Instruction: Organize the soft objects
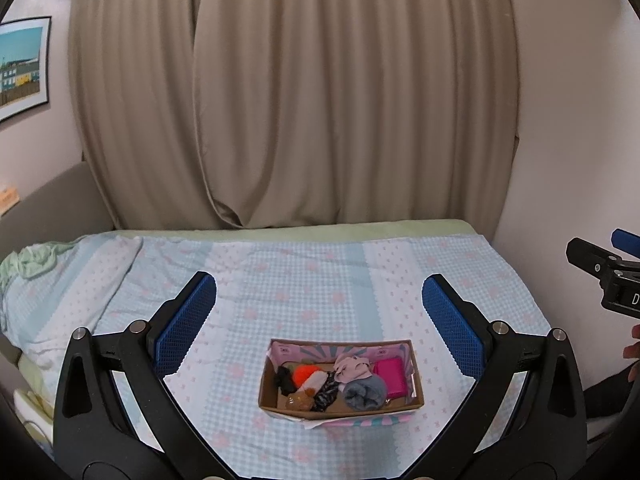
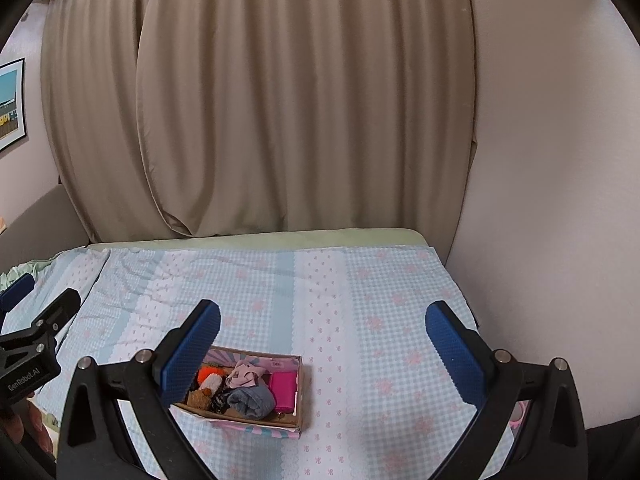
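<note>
Low in the centre of the left wrist view, a shallow cardboard box (image 1: 341, 376) with a pink and teal striped outer face, set on a bed (image 1: 304, 280) covered in a pale blue checked sheet with pink flowers. Packed inside, left to right: a black fabric piece (image 1: 283, 378), an orange fluffy item (image 1: 303, 374), a brown plush (image 1: 303, 399), a dark patterned cloth (image 1: 328, 391), a crumpled pale pink cloth (image 1: 351, 367), a rolled grey-blue cloth (image 1: 365, 393), and a magenta pouch (image 1: 389, 377) against the right wall. Left tongs (image 1: 319, 304) spread wide, blue pads empty, held above the bed with the box seen between and below the pads. Right tongs (image 2: 323, 328) likewise spread wide and empty; in that view the box (image 2: 298, 384) low and left of centre, its left end hidden behind the left blue pad. At the right edge of the left wrist view, part of the other gripper and a few fingers of a hand (image 1: 633, 350). Filling the upper frame, beige curtains (image 1: 304, 92); at the upper left edge, a framed picture (image 1: 22, 66) on the wall. Near the left edge, a bunched pale green cloth (image 1: 30, 260) on the bed.
</note>
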A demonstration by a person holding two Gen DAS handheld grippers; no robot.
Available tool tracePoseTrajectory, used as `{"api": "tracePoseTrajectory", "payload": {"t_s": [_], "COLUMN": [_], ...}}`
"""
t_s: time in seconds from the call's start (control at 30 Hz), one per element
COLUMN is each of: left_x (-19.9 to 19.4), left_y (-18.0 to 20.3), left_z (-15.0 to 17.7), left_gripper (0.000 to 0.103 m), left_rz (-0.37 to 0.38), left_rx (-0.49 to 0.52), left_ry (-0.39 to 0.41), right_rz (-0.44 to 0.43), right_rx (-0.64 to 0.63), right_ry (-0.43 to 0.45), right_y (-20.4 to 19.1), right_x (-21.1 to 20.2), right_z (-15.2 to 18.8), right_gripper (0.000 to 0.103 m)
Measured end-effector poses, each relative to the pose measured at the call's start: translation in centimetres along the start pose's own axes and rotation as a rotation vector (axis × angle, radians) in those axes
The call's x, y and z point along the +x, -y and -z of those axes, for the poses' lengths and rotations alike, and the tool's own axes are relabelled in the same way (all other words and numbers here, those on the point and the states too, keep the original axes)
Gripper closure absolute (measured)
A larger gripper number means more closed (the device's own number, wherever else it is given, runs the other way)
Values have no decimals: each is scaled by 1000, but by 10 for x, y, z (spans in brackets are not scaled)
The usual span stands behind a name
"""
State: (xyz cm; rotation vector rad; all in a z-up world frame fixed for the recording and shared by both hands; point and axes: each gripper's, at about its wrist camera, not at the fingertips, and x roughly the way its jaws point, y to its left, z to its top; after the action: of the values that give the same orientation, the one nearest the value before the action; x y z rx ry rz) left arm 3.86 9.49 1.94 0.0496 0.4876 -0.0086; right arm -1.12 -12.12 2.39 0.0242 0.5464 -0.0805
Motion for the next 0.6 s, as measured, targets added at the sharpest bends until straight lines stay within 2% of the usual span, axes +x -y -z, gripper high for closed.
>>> {"api": "tracePoseTrajectory", "payload": {"t_s": [0.6], "left_x": [0], "left_y": [5], "left_z": [0], "left_gripper": [0], "left_rz": [-3], "left_rx": [5], "left_ry": [4], "right_rz": [18], "right_rx": [-8], "right_ry": [18], "right_y": [3], "right_x": [-3], "right_z": [-4], "right_gripper": [1]}}
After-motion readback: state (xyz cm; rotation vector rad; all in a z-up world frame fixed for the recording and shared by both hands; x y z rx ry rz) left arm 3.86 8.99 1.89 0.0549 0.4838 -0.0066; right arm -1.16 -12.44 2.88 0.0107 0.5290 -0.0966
